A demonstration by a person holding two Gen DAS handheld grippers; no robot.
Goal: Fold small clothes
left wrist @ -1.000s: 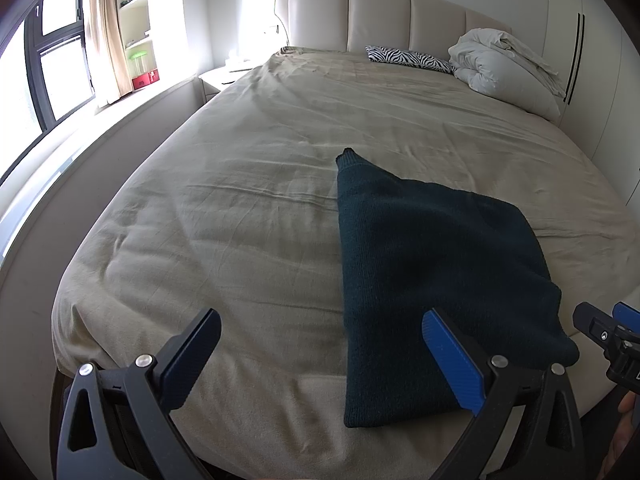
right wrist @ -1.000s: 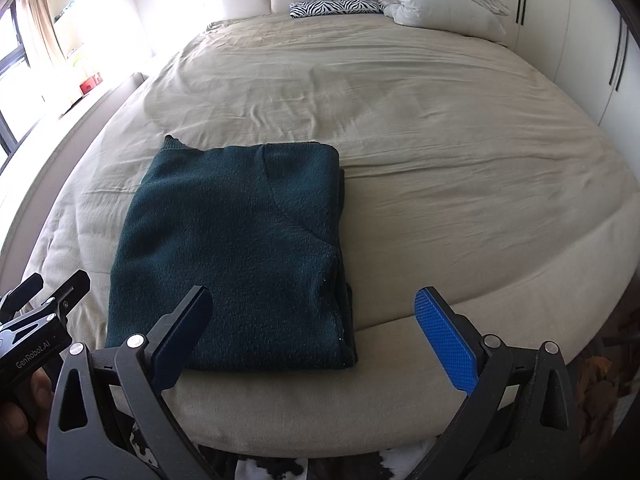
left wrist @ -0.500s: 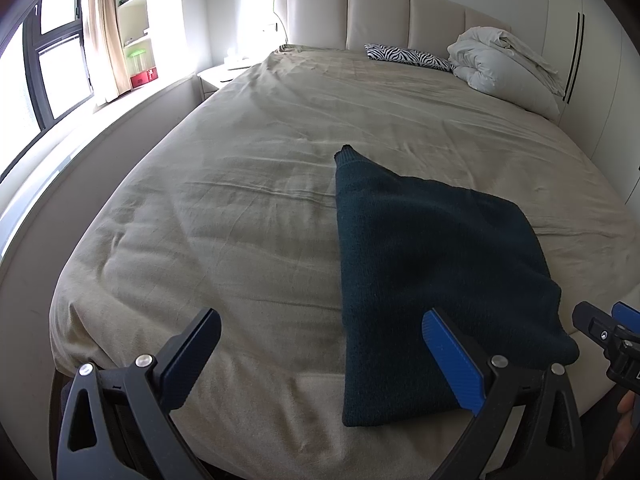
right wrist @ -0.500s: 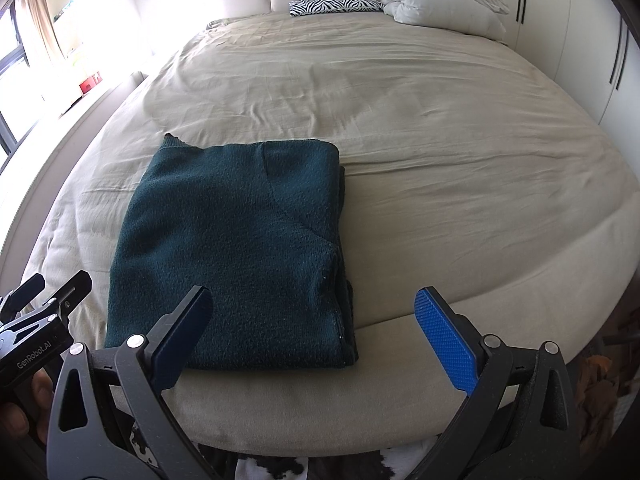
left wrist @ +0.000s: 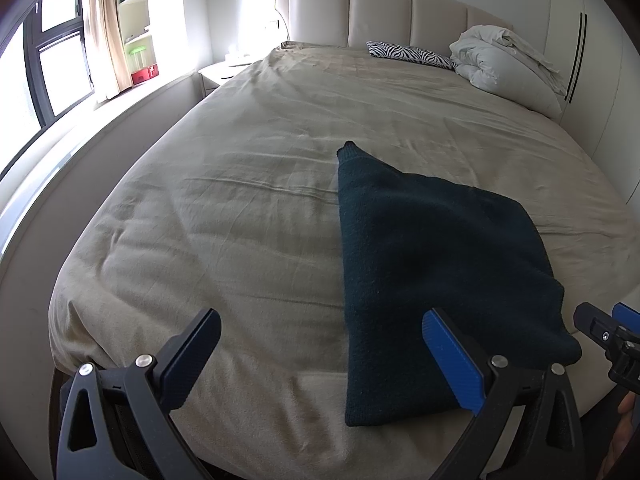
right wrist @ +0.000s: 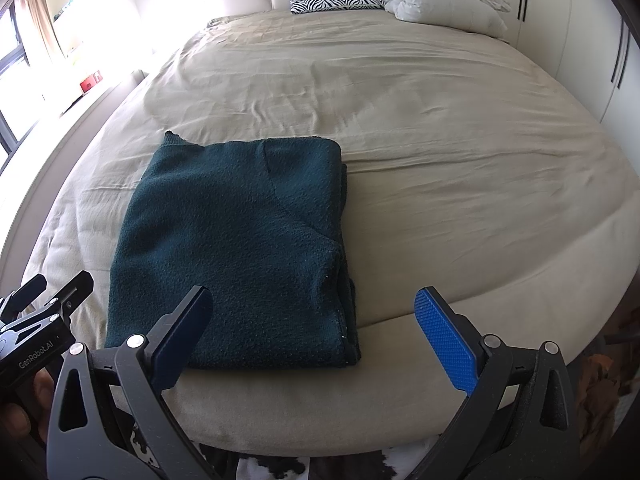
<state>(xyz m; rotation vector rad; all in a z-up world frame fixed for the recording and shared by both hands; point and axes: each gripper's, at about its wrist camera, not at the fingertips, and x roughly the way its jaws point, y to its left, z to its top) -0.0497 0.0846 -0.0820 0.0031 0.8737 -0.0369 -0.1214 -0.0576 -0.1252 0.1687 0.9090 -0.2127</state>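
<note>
Lying folded into a neat rectangle, the dark teal sweater point(right wrist: 236, 248) is resting near the foot edge of the beige bed point(right wrist: 440, 128). The left hand-held gripper point(left wrist: 320, 356) and right hand-held gripper point(right wrist: 314, 332) are both hovering spread wide, holding nothing.

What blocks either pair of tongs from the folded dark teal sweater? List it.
Nothing visible. The left tongs and right tongs hang open near the bed's near edge, with only bare beige bedsheet around the folded dark teal knitted sweater.
</note>
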